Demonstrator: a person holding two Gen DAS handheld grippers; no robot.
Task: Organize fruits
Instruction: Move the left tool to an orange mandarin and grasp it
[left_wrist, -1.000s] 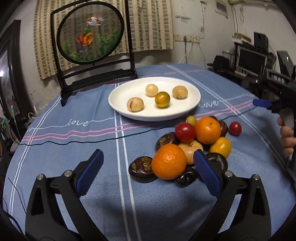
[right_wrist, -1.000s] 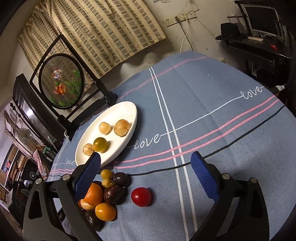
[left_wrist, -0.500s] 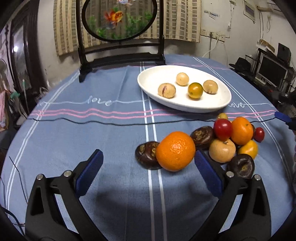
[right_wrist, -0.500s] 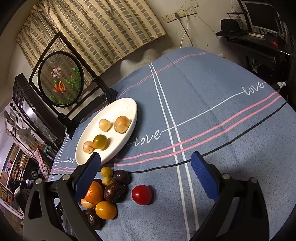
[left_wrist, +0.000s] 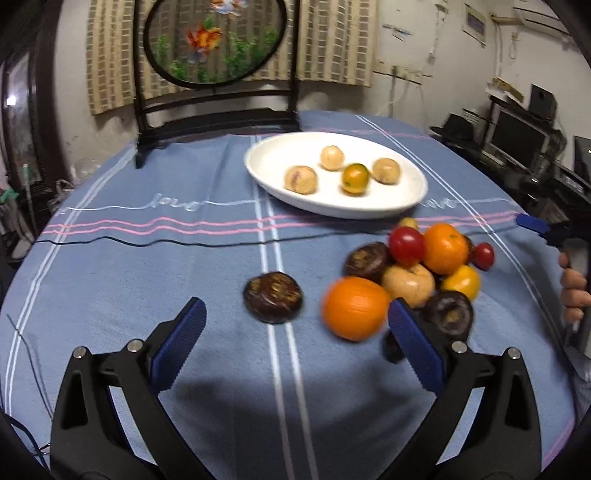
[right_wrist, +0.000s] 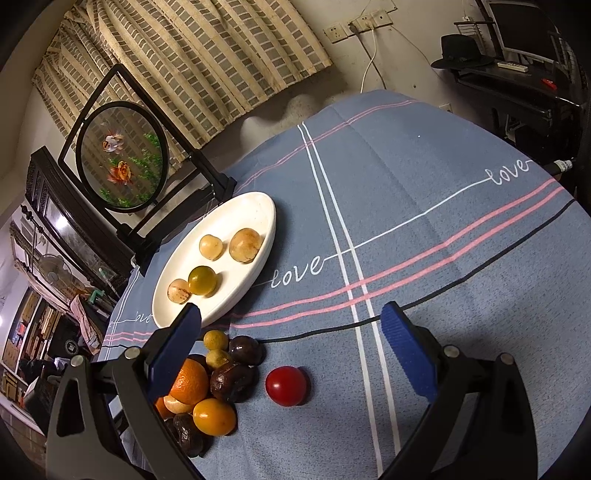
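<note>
My left fingers wide, empty. Dark fruit alone on tabletop, dead ahead between them, apart from pile. Orange blurred, just inside right pad. Right fingers wide, empty, red tomato ahead. Plate toward far edge. Left hand nearer dark fruit.

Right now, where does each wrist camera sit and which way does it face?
Left wrist: behind the open left tool, low over the tablecloth, facing the goldfish screen; the right hand shows at the edge.
Right wrist: behind the open right tool, higher, tilted, looking down; only its own fingers show.
Shared: white plate, fruit pile.
</note>
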